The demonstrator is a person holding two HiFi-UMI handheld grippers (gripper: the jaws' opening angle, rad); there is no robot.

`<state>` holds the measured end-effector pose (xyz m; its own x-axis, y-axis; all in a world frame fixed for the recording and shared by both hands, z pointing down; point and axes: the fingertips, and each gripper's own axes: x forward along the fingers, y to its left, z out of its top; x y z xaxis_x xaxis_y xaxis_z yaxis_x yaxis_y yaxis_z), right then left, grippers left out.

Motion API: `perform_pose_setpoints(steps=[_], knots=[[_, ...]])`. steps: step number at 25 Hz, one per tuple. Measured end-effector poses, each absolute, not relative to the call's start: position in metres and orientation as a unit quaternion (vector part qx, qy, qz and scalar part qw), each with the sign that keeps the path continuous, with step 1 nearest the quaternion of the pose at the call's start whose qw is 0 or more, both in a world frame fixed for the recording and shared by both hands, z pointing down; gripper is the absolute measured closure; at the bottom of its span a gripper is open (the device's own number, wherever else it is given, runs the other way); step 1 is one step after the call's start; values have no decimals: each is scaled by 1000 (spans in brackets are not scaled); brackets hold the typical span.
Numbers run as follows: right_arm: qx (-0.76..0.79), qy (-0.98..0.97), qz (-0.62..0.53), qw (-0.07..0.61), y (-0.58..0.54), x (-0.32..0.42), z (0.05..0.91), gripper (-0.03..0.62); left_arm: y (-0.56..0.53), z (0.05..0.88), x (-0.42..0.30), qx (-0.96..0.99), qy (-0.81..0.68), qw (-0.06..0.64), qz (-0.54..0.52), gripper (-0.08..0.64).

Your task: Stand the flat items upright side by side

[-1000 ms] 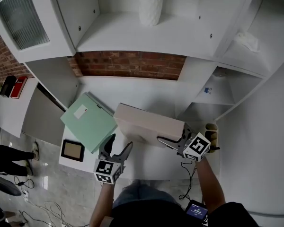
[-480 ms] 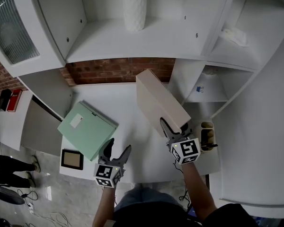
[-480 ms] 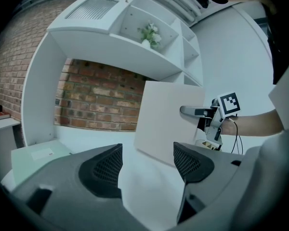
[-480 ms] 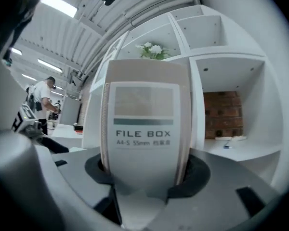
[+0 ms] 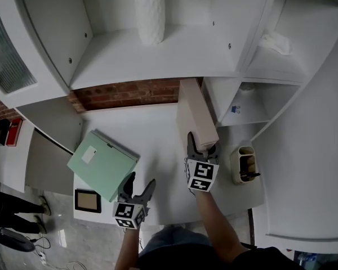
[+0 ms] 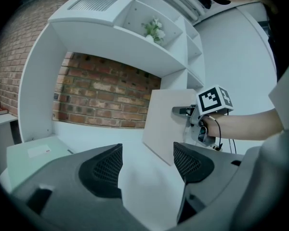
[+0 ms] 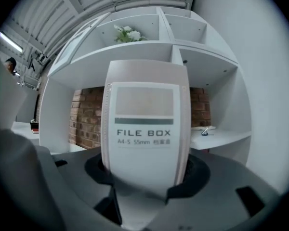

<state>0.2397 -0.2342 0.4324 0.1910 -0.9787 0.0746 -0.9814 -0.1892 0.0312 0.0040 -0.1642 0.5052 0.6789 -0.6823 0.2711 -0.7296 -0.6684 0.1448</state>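
Jaws of right gripper (image 7: pixel 144 171) — clamped on upright file box (image 7: pixel 144 110) spine | left gripper (image 6: pixel 147 163) — jaws apart, empty

A white ribbed vase (image 5: pixel 150 13) is standing on the white upper shelf (image 5: pixel 203 52). A beige rectangular pen holder (image 5: pixel 235 165) is sitting at the white desk's (image 5: pixel 158 136) right edge; a small dark-framed picture (image 5: pixel 87 201) is lying flat at its left front corner

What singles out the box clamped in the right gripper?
On the white desk surface below the brick wall panel, look right of centre. The pale beige file box is held on edge in the right gripper, spine printed FILE BOX, unlike the mint-green folder lying flat.
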Motion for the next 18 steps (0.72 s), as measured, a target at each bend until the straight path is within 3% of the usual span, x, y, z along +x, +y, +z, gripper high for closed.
perform_pose_setpoints(steps=[18], knots=[[814,-578,19,55,-283,266,449,326,-186,519,-4,906,-386,140,103,236]])
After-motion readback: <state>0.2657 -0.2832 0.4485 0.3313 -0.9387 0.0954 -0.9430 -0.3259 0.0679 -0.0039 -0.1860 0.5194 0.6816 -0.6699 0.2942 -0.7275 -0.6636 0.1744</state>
